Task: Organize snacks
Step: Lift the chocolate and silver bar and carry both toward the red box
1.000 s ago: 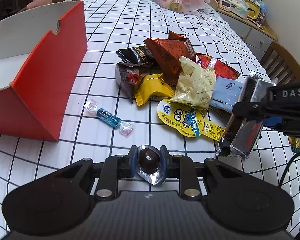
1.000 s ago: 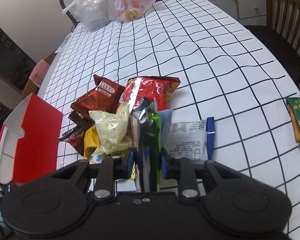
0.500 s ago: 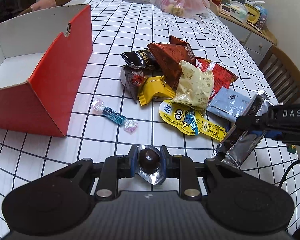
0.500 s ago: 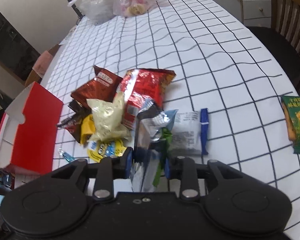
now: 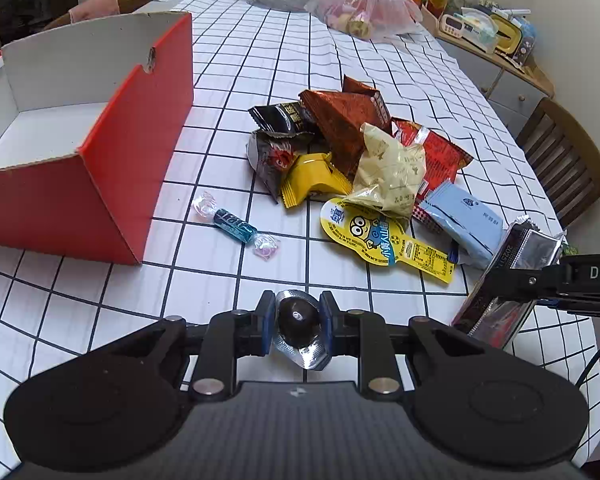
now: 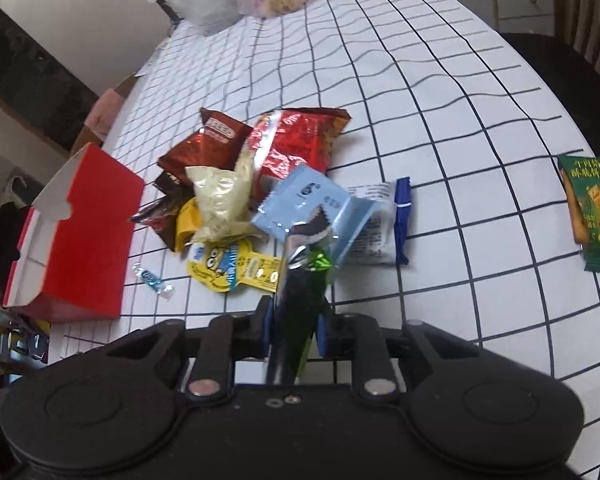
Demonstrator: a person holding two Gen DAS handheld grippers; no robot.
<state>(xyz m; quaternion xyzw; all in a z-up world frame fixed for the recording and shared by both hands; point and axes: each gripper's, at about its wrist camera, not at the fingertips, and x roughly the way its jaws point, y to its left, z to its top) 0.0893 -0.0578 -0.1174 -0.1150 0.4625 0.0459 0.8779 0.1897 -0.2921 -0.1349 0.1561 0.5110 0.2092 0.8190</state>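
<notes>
Left wrist view: the jaws of the left gripper (image 5: pixel 297 322) are closed on a foil-cupped chocolate (image 5: pixel 298 316), held above the checked table (image 5: pixel 260 60). The red box (image 5: pixel 100 160) stands open at the left and what shows of its white inside is bare, so sorting has hardly begun. The pile is still out on the table: a yellow cartoon sachet (image 5: pixel 374 236), a cream packet (image 5: pixel 392 168), a yellow wrapper (image 5: pixel 312 178), a light-blue pouch (image 5: pixel 464 220) and a blue twist candy (image 5: pixel 234 224) lying apart near the box. At the right edge the right gripper (image 5: pixel 540 280) carries a silver foil packet (image 5: pixel 508 276). Compared with a second ago, the box fills more of the view and that packet hangs lower and farther right.

Right wrist view: the jaws of the right gripper (image 6: pixel 293 326) have just been closing and now clamp the silver-and-green packet (image 6: pixel 300 300), lifted over the pile's near edge. A green biscuit pack (image 6: pixel 592 220) lies well apart at the right. A second ago the packet stood taller in view, hiding the light-blue pouch (image 6: pixel 304 204); now it is uncovered.
</notes>
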